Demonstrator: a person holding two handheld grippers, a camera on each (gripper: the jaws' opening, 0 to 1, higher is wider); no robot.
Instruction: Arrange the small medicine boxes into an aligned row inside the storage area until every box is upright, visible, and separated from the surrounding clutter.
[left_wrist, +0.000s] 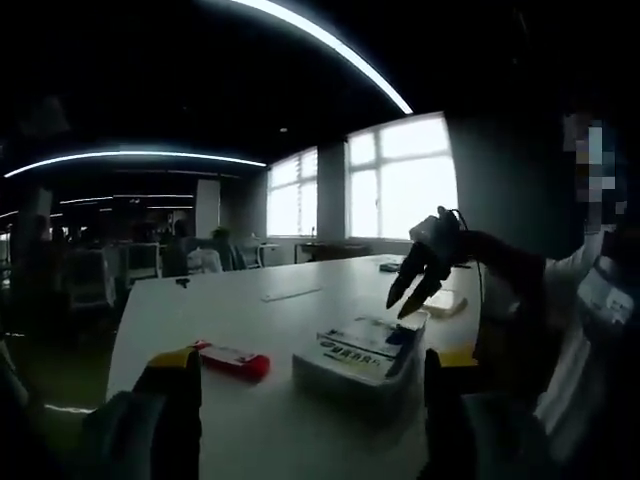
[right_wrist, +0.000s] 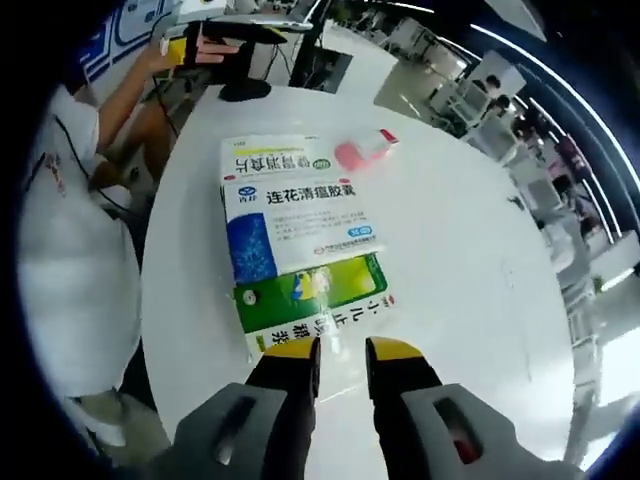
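A stack of flat medicine boxes (left_wrist: 360, 355) lies on the white table (left_wrist: 250, 430). In the right gripper view the boxes lie flat and overlapping: a blue-and-white box (right_wrist: 300, 225), a green box (right_wrist: 320, 300) under its near end, and a box with yellow-green print (right_wrist: 270, 155) at the far end. A small pink box (right_wrist: 365, 150) lies apart, red in the left gripper view (left_wrist: 232, 360). My left gripper (left_wrist: 315, 357) is wide open, low over the table, just short of the stack. My right gripper (right_wrist: 342, 350) hovers above the green box, jaws a narrow gap apart, holding nothing.
A small white box (left_wrist: 443, 302) lies further back on the table. The person in a white shirt (right_wrist: 70, 230) stands close to the table edge. Desks, chairs and monitors fill the dim office beyond (left_wrist: 150, 260). Bare table extends right of the boxes (right_wrist: 470, 260).
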